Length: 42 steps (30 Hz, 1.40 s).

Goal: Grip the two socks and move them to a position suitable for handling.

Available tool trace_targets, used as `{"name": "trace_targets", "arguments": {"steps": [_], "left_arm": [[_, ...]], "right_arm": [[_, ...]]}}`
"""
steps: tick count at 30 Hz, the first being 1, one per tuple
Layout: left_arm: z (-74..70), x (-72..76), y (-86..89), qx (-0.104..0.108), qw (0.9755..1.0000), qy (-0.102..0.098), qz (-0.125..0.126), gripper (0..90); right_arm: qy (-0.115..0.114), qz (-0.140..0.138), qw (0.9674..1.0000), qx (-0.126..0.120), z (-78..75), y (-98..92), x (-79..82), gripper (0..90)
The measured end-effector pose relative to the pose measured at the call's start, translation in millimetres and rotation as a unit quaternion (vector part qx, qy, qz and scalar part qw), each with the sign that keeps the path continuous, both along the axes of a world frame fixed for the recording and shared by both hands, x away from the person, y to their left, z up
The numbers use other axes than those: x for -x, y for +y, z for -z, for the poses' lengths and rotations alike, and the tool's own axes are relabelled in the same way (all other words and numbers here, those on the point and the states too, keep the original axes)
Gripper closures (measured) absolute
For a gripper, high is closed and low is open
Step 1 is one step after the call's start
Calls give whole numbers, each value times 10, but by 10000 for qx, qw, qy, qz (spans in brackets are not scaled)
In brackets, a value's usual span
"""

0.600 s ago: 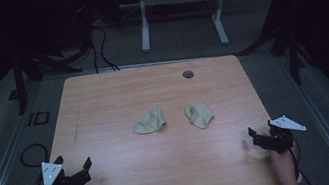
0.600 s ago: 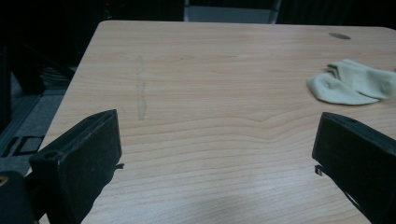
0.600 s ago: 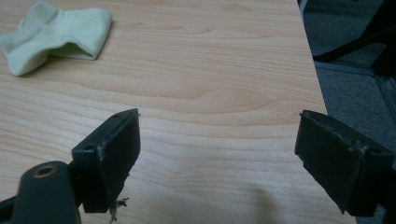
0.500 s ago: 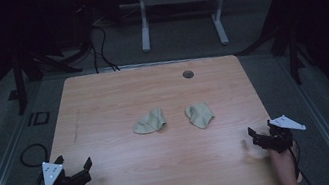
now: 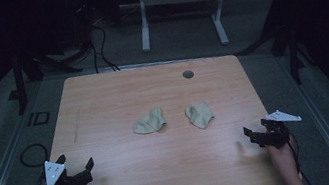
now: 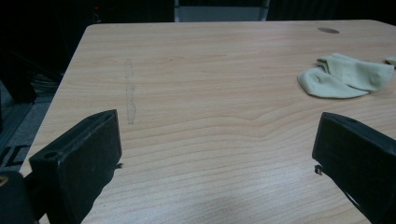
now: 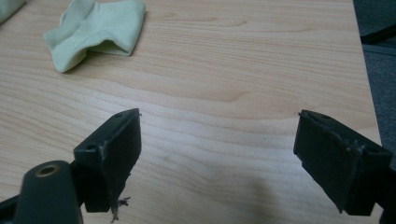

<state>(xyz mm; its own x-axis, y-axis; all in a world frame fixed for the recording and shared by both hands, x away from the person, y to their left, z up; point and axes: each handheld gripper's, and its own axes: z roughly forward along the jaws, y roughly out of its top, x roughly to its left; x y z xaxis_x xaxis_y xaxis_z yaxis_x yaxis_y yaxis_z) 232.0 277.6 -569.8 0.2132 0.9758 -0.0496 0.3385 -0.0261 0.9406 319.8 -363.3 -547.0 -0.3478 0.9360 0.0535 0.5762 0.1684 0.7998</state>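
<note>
While the two socks are lying near the middle of the table (image 5: 102, 98) in the high view, the left sock (image 5: 149, 122) and the right sock (image 5: 199, 115) are being kept just apart from each other. The left gripper (image 5: 74, 164) is being held near the front left corner, the right gripper (image 5: 254, 136) near the front right edge, both well apart from the socks. A small round hole (image 5: 188, 74) is being seen near the far edge.

In the left gripper view, the jaws are being held wide apart with nothing between them, only bare table (image 6: 210, 116). One sock (image 6: 345, 75) is being shown far to the right, crumpled, and a faint scratch (image 6: 130, 93) is being seen on the wood.

In the right gripper view, the jaws are also being held wide and empty. A sock (image 7: 95, 30) is being shown up to the left, folded on itself, and the table's right edge is being seen close to the right jaw.

As a judgement: if a sock is being pinched at a loose fold, only one layer may be caught and the sock may be dragged or dropped. If both grippers are being moved to the middle together, they may be knocked against each other. Plenty of open room is being left between grippers and socks; the edges near both hands are being the tight places.
</note>
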Motion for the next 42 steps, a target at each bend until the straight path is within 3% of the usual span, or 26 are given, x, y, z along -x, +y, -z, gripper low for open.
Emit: {"name": "trace_targets", "arguments": {"steps": [3,7,9,10,11,15,19,21,22,25,33,42], "left_arm": [[6,-4,1,3,10000,18,9,14],[3,-4,-2,92,9999,39,43,14],[3,-4,-4,129,9999,34,36,14],[5,-7,-10,170,9998,70,63,14],[7,-7,-17,186,9998,76,74,14],[0,-1,-38,166,9998,82,115,14],[-3,-2,-50,157,9997,83,149,14],[-2,-2,-50,141,9997,93,153,14],[-2,-2,-54,140,9997,97,158,14],[-5,-6,-58,151,9997,96,190,14],[-7,-6,-56,192,9996,88,210,14],[-17,-8,-59,230,9994,130,214,14]], "right_arm": [[83,-58,9999,93,-61,71,-50,152],[358,-288,9989,-89,-141,183,-140,148],[372,-371,9986,-83,-156,226,-159,138],[368,-393,9985,4,-171,284,-183,140],[506,-559,9971,-40,-197,438,-269,140],[530,-747,9958,-5,-217,581,-341,152],[598,-1139,9917,78,-255,826,-493,238],[598,-1139,9917,78,-255,826,-493,238],[595,-1247,9903,170,-273,932,-580,294],[609,-1368,9884,242,-298,1062,-685,302],[601,-1506,9858,427,-301,1329,-959,336],[699,-1496,9841,659,-172,1565,-1213,333]]}}
